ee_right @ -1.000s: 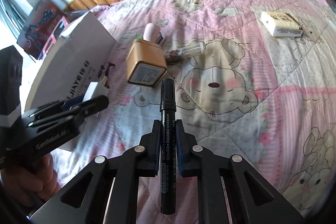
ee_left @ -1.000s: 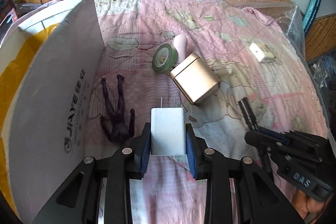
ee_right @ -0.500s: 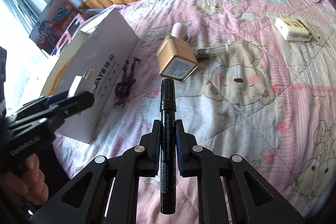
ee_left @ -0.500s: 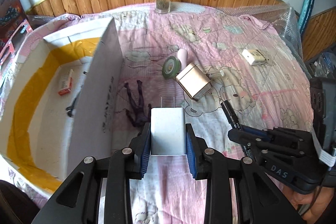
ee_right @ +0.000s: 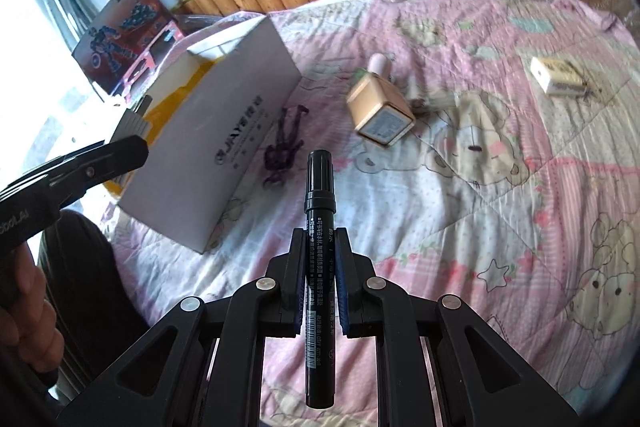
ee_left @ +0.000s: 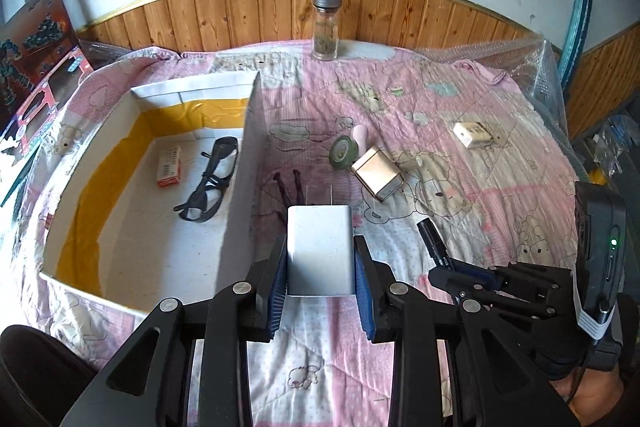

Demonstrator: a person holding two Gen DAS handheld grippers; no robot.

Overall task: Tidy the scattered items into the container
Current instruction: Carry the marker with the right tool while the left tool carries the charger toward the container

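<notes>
My left gripper point(ee_left: 320, 251) is shut on a white plug adapter point(ee_left: 320, 247), held above the quilt just right of the white box point(ee_left: 240, 163). The box is open on top and holds black glasses point(ee_left: 208, 179) and a small red-and-white packet point(ee_left: 169, 169). My right gripper point(ee_right: 321, 251) is shut on a black marker point(ee_right: 319, 227), lifted over the quilt right of the box point(ee_right: 224, 123). Loose on the quilt lie a dark figurine point(ee_right: 284, 143), a tan square box point(ee_left: 378, 177), a green tape roll point(ee_left: 342, 153), a pink item point(ee_left: 362, 135) and a white packet point(ee_left: 474, 135).
A glass jar point(ee_left: 326, 27) stands at the far edge by the wood panelling. A toy carton point(ee_left: 32, 39) leans at far left. Bubble wrap point(ee_left: 532, 67) bunches at the right. A person's hand point(ee_right: 24, 291) grips the left tool.
Both grippers have risen and pulled back with their loads, so the inside of the box has come into the left wrist view.
</notes>
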